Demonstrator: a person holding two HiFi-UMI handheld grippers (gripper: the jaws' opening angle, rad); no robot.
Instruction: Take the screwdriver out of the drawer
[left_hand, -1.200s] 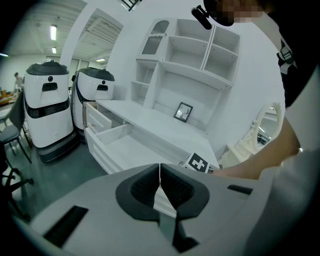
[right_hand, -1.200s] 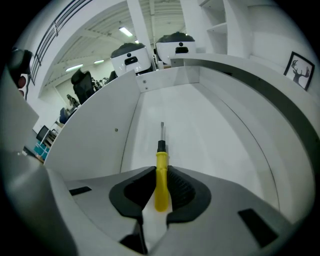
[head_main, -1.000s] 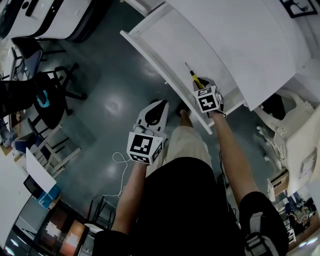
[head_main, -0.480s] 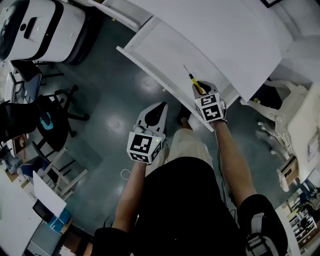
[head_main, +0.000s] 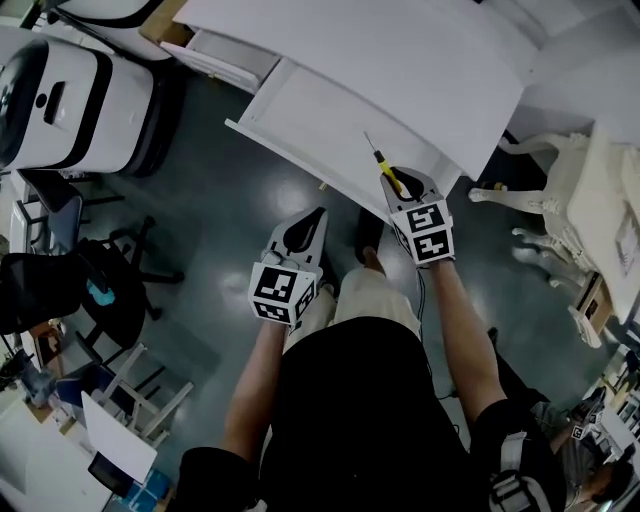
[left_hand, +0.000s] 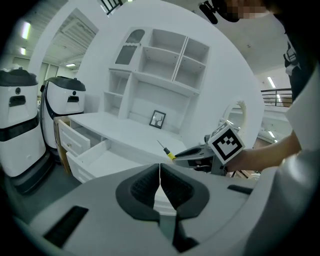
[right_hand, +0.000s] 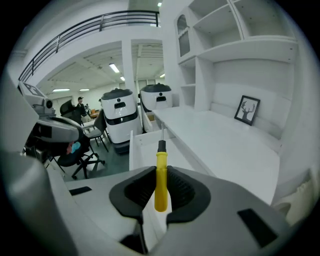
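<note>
Right tongs (right_hand: 160, 185) clamp the screwdriver (right_hand: 161, 161) handle, apparently above the drawer (head_main: 305, 115).

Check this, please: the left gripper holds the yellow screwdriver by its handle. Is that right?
Not quite: the right gripper holds the yellow screwdriver by its handle, as the right gripper view shows. The left gripper is shut and empty.
</note>
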